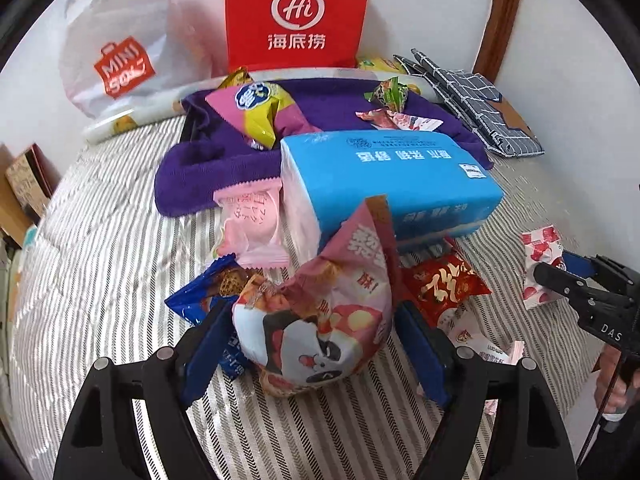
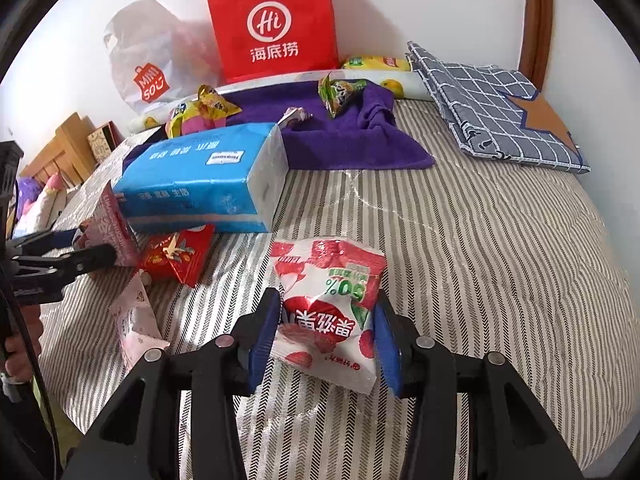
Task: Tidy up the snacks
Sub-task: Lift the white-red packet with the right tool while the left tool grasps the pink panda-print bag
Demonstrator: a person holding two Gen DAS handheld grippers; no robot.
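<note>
Snacks are scattered all over the striped bedspread (image 2: pixel 480 240), so you're working both hands at once. Your left gripper (image 1: pixel 314 344) straddles the puffy pink panda bag (image 1: pixel 320 312), blue pads on either side. They look pressed into its sides, so I'd call that a grip, and a fairly wide one because the bag is full of air. It sits on top of the blue cracker pack (image 1: pixel 204 292), right in front of the blue tissue pack (image 1: pixel 392 184).

Your right gripper (image 2: pixel 326 340) has the red-and-white lychee pouch (image 2: pixel 328 300) between its pads, but there's a gap on both sides, so that claw reads as released, pouch lying flat on the bed.

My guess: the red paper bag (image 2: pixel 276 20) and the white Miniso bag (image 2: pixel 140 64) at the wall are where this stuff goes. A few more candies sit on the purple towel (image 2: pixel 352 140), near the bags.
</note>
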